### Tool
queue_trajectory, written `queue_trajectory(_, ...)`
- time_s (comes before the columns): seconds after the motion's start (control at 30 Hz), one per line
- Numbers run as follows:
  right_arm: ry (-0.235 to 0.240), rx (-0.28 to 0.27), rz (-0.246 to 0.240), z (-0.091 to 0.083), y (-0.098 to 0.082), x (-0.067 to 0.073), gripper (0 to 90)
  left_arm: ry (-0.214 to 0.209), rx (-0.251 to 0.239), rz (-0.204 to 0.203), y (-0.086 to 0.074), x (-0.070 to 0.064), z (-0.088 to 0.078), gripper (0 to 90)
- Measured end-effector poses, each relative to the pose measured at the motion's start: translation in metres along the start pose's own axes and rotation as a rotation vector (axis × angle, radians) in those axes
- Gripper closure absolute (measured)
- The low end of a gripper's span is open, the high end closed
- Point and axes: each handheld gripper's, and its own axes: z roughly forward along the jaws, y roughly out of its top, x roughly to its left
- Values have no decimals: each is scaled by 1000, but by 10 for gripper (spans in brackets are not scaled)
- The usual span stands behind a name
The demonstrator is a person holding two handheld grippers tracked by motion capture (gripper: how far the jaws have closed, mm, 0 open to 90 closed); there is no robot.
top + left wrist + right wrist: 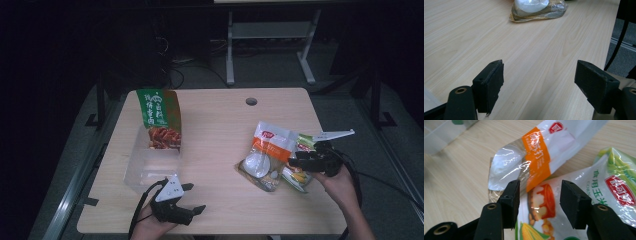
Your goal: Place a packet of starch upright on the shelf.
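**Legible print on the packets**

Green-and-white glossy corn packet (614,182): red badge with white Chinese characters too blurred to read; beside it at 9 o'clock, dark "食用玉米" over Latin "CORN".

White-and-clear plastic pouch (544,152): orange band with white characters, unreadable; red logo at 12 o'clock, illegible.

Tall green snack bag (159,117): white Chinese characters, too small to read.
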Motion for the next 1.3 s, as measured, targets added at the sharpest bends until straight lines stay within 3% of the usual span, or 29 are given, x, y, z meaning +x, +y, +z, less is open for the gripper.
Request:
queue_trajectory(0.4, 30, -23, 63, 22, 12, -14, 533, -6, 8, -1, 0, 0, 2, 232)
queue_trajectory(0.6, 43, -26, 78, 36, 18, -14, 615, -8, 9, -4, 0, -1, 3, 232)
queue_trajectory(0.67, 44, -26, 85, 40, 18, -13, 681, -9, 5, -3, 0, -1, 3, 232)
queue_trajectory(0.9, 49, -42, 106, 48, 19, -13, 749, -8, 3, -4, 0, 0, 3, 232)
queue_trajectory(1.0, 68, -49, 120, 48, 20, -13, 822, -8, 6, -1, 0, 0, 3, 232)
queue_trajectory(1.1, 65, -54, 100, 47, 21, -8, 881, -9, 11, 3, 0, 0, 3, 232)
queue_trajectory(1.3, 78, -96, 61, 40, 25, 4, 894, -9, 13, -4, 0, -1, 4, 234)
